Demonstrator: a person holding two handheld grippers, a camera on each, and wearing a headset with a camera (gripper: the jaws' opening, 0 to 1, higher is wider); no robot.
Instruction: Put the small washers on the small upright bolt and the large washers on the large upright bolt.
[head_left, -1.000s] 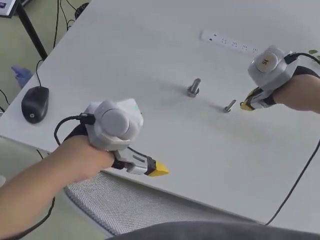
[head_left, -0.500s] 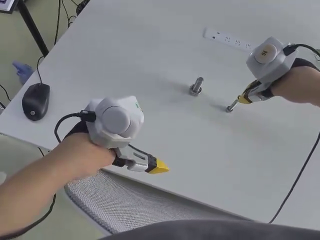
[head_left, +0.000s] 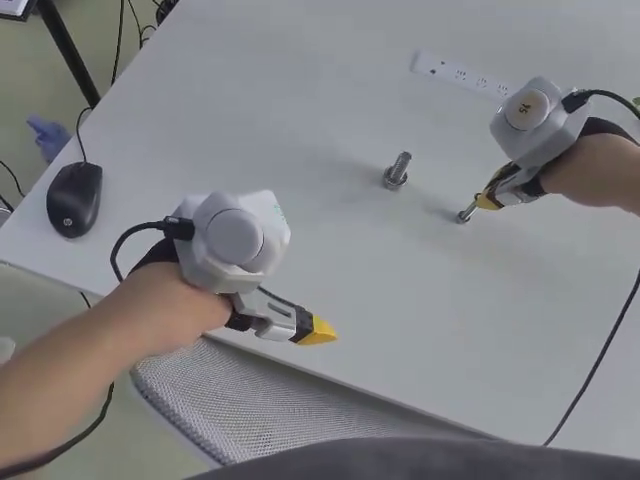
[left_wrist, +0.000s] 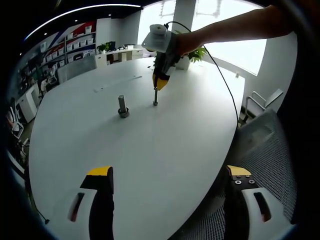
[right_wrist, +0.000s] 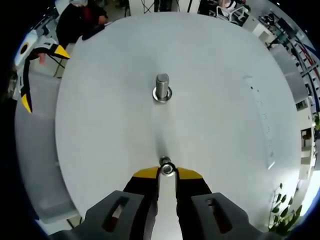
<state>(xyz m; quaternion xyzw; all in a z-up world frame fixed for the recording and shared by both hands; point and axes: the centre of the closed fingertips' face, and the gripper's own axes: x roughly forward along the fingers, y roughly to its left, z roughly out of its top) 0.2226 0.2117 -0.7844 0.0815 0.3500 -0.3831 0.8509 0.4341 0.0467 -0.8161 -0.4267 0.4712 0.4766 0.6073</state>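
Right gripper (head_left: 487, 200): jaws narrow, tips flanking top of small bolt (right_wrist: 167, 166); grip on anything cannot be determined. Small bolt upright on table (head_left: 250, 100), near large bolt (head_left: 397, 170), not touching. Left gripper (left_wrist: 169, 171): jaws wide, empty, at near table edge.

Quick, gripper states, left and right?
Left gripper: open, holding nothing.
Right gripper: tips at the small bolt's top; closed on anything or not cannot be told.

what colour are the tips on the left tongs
Yellow; the tips show best in the left gripper view.
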